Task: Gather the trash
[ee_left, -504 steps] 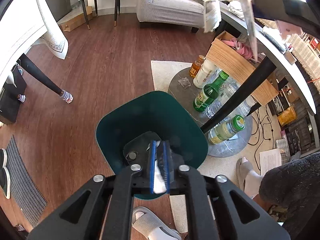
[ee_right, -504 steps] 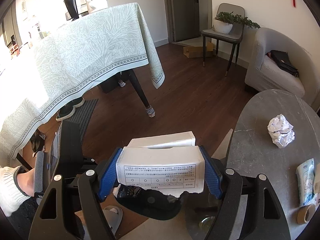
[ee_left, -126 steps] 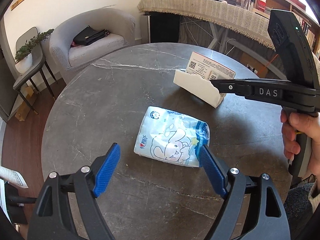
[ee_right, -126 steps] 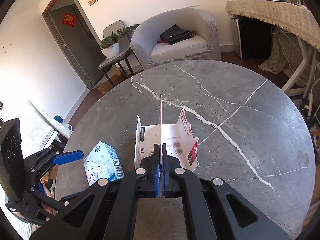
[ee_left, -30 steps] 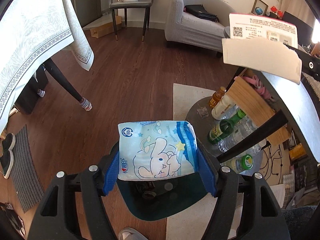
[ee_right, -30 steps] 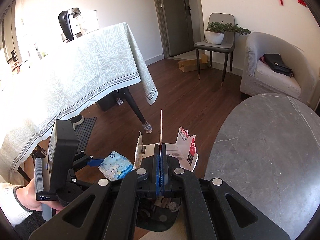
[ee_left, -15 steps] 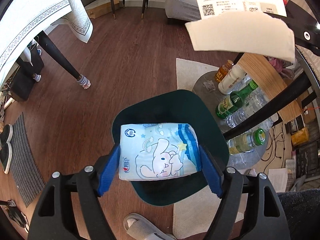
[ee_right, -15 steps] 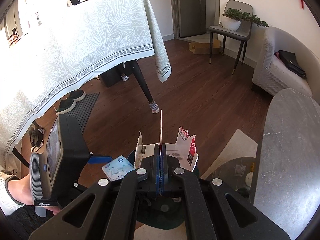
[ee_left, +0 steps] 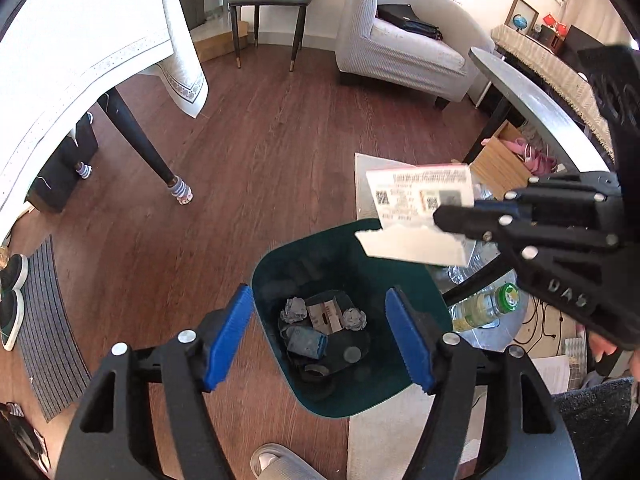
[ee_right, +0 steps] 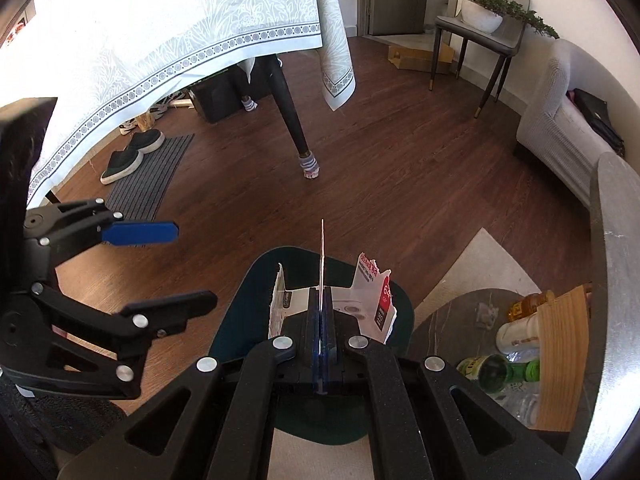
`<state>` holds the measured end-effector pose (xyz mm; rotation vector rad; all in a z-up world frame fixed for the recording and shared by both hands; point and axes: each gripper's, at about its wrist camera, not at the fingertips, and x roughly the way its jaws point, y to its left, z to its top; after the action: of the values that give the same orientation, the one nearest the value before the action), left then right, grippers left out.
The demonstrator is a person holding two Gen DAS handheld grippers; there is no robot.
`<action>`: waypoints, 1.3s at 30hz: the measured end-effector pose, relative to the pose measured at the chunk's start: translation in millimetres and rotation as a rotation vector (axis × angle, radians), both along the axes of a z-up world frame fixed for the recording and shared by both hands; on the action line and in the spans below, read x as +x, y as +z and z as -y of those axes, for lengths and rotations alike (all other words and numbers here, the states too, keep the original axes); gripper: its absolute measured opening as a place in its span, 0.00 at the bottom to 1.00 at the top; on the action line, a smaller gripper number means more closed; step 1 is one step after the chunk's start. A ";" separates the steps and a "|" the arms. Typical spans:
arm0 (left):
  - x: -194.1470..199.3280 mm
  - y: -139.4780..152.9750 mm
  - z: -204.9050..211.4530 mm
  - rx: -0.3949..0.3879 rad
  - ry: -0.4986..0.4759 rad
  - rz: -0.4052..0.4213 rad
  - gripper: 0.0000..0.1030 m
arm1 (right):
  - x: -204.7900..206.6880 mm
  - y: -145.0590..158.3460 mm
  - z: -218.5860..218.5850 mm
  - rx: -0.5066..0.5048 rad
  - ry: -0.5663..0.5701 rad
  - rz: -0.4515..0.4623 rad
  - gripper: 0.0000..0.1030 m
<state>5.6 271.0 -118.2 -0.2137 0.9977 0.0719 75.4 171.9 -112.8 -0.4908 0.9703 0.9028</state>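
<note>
In the left wrist view the left gripper (ee_left: pixel 320 336) fills the lower frame, its jaws wide apart with nothing between them; they have just been closing a little. Straight beyond them stands the green bin (ee_left: pixel 420 392) on the wood floor (ee_left: pixel 256 152), and only this view looks into it: crumpled paper balls (ee_left: pixel 294 309), a small carton (ee_left: pixel 324 314) and a blue-white pack (ee_left: pixel 306 341) lie on its bottom. At mid right the right gripper (ee_left: pixel 440 216) reaches in over the bin's far rim, holding a torn white carton (ee_left: pixel 420 200). The right wrist view shows that gripper (ee_right: pixel 321 312) from behind, jaws fully closed on a thin flap of the carton (ee_right: pixel 372 296), which stands above the bin (ee_right: pixel 256 280); the bin's inside is hidden here. The left gripper (ee_right: pixel 176 264) sits at the left of that frame, beside the bin, apart from the carton. Bottles (ee_left: pixel 484 308) crowd the bin's right side under the round table (ee_left: pixel 540 104), whose edge curves down the right of both views. A rug (ee_left: pixel 368 440) lies under the bin's near right. Left and beyond, the floor runs bare to a table leg (ee_left: pixel 136 136) under a hanging cloth (ee_left: pixel 120 40), with a mat (ee_left: pixel 48 320) at far left. Farthest off are a sofa (ee_left: pixel 400 52) and a chair (ee_left: pixel 272 4).
</note>
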 end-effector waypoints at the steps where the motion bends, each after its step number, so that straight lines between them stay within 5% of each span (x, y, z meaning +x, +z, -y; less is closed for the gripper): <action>1: -1.3 3.9 -1.9 -0.004 0.004 0.014 0.67 | -0.6 -3.7 -1.1 -0.008 0.004 -0.005 0.00; 17: -9.2 63.8 -14.2 -0.066 0.056 0.167 0.51 | -12.4 -53.1 -2.0 -0.191 0.047 -0.081 0.03; 21: -8.2 72.5 -11.7 -0.067 0.061 0.189 0.51 | -18.0 -57.0 0.5 -0.225 0.065 -0.083 0.36; 23: -7.4 75.7 -10.4 -0.064 0.066 0.196 0.51 | -20.8 -56.0 3.8 -0.235 0.073 -0.069 0.36; 30: -7.3 93.5 -4.2 -0.070 0.075 0.236 0.51 | -22.4 -41.2 19.1 -0.180 0.073 -0.076 0.36; 39: -4.6 118.1 13.1 -0.002 0.075 0.285 0.53 | -27.3 12.5 39.8 -0.011 0.054 -0.031 0.36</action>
<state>1.0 257.9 -0.1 -0.2557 0.7055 0.1055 48.2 132.1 -100.3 -0.5156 0.9943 0.9569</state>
